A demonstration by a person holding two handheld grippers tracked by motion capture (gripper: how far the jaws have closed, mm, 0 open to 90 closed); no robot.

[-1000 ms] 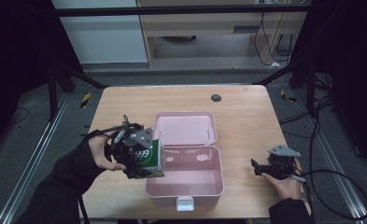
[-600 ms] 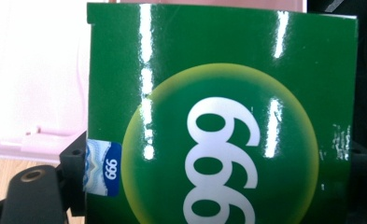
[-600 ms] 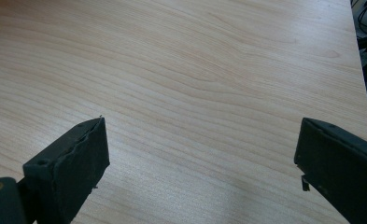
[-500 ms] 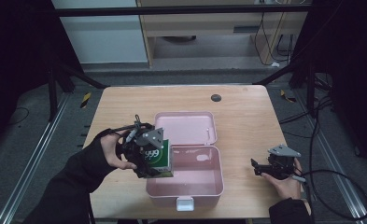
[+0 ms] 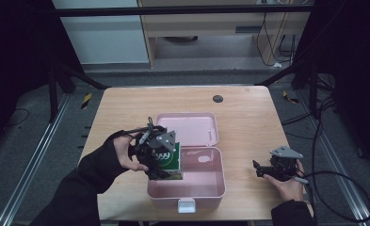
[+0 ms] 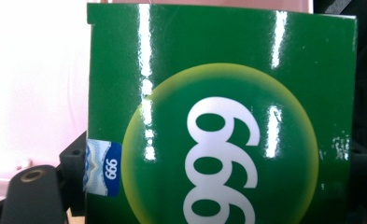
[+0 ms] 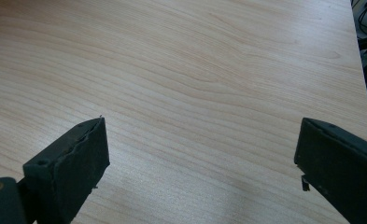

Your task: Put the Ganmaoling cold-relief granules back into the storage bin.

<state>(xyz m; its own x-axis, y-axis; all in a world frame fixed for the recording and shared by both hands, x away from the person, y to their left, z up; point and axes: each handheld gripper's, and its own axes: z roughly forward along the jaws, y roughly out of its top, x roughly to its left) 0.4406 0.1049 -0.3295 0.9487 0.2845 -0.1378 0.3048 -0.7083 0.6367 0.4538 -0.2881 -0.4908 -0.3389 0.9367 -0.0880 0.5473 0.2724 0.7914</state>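
Jaws of the left gripper point(image 5: 163, 157) clamp a glossy green cardboard box printed with white nines point(image 6: 218, 121), holding it at the left rim of the open pink plastic case point(image 5: 206, 186), its lower end already dipping inside. Pick-up looks done; what remains, I judge, is lowering the box onto the case floor, letting go, and probably shutting the lid. Over bare wood at the table's point(image 7: 195, 70) right side, the right gripper point(image 5: 267, 169) has its jaws wide and empty.
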